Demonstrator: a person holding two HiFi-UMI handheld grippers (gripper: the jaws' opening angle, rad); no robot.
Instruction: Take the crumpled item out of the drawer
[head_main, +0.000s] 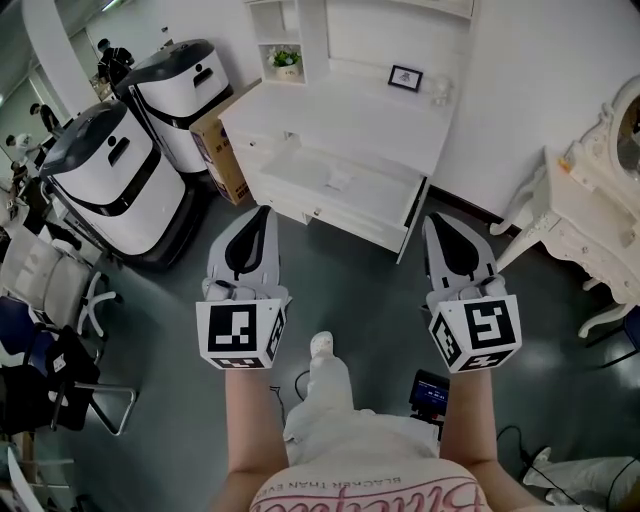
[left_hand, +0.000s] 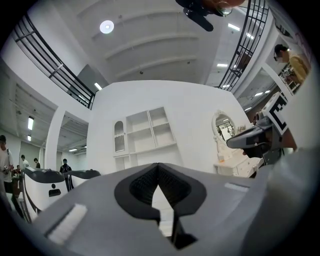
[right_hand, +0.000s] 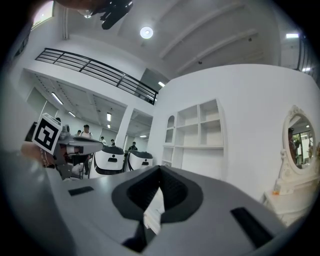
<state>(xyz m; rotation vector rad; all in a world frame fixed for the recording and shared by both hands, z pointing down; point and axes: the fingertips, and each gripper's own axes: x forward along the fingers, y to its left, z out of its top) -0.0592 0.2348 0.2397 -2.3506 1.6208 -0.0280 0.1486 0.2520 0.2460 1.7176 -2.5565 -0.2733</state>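
A white desk (head_main: 350, 110) stands ahead with its wide drawer (head_main: 345, 222) pulled open. Inside the drawer lies a small pale crumpled item (head_main: 340, 180). Both grippers hang in the air in front of the desk, well short of the drawer. My left gripper (head_main: 262, 212) is shut with nothing in it, and its jaws meet at the tip in the left gripper view (left_hand: 159, 167). My right gripper (head_main: 438, 220) is also shut and empty, with its jaws closed in the right gripper view (right_hand: 160, 169). From both gripper views the drawer is hidden.
Two white-and-black machines (head_main: 115, 175) and a cardboard box (head_main: 222, 150) stand left of the desk. Chairs (head_main: 45, 290) sit at the far left. A white vanity table (head_main: 600, 215) is at the right. A black device (head_main: 430, 392) lies on the floor by my leg.
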